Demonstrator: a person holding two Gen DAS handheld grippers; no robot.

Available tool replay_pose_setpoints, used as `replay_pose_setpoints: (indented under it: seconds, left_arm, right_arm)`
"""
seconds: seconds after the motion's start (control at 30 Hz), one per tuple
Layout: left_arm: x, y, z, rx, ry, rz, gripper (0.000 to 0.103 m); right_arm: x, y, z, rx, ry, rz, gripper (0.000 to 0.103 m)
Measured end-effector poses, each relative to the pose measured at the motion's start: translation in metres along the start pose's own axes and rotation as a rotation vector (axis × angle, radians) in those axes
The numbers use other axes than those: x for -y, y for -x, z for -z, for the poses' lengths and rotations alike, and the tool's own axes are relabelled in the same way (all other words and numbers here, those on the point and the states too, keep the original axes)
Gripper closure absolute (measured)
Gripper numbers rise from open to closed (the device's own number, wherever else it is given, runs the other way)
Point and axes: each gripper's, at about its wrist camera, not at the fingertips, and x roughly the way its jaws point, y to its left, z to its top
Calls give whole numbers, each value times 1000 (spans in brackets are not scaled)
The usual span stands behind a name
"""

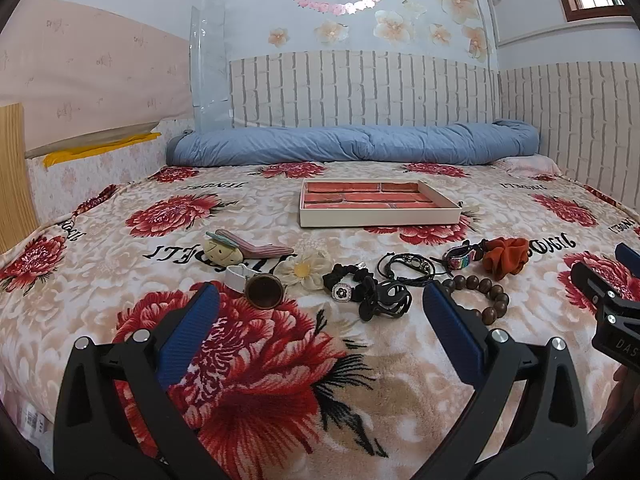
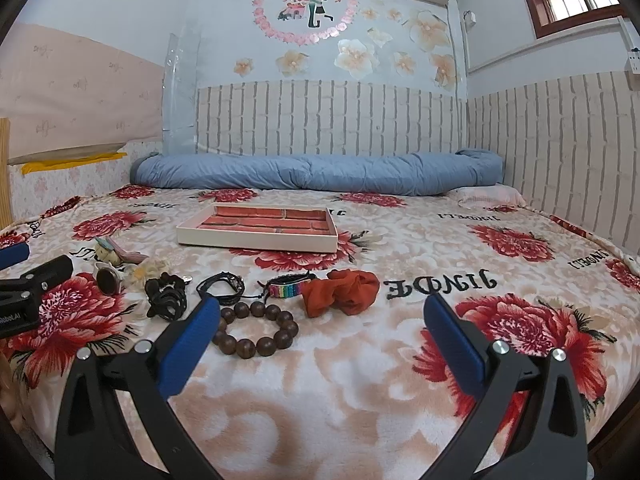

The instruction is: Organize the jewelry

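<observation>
**Jewelry lies in a row on the flowery bed**

A big bed (image 1: 248, 360) with a red flower blanket fills both views. A rolled blue quilt (image 1: 352, 144) lies along the far wall. In front of it sits a flat white tray (image 1: 380, 218) with a red brick bottom, and nothing lies in it.

The left claw (image 1: 320, 308) is wide open and holds nothing. The right claw (image 2: 322, 320) is wide open too, with nothing between its blue pads.

The jewelry lies in a row on the blanket, nearer than the tray. At the right end is an orange scrunchie (image 2: 344, 292). Beside it lie a rainbow bracelet (image 2: 286, 286), black cord bracelets (image 2: 222, 284) and a brown bead bracelet (image 2: 256, 330). To the left are a black hair clip (image 1: 386, 300), a white flower (image 1: 304, 270) and a round watch (image 1: 262, 290).
</observation>
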Motion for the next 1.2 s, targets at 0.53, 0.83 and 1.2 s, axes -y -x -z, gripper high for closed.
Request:
replay_pose_setpoints:
  seconds: [0.53,0.83,1.2]
  left_arm:
    - [1,0,0,-1,-1,1,5]
    - [2,0,-1,-1,0,1,5]
    - [3,0,-1,0,0,2,5]
  right_arm:
    - [3,-2,2,-6,-7,2,4]
    - [3,-4,4,-10,-2,4,4]
    - [2,-4,4,-9,0,5,4]
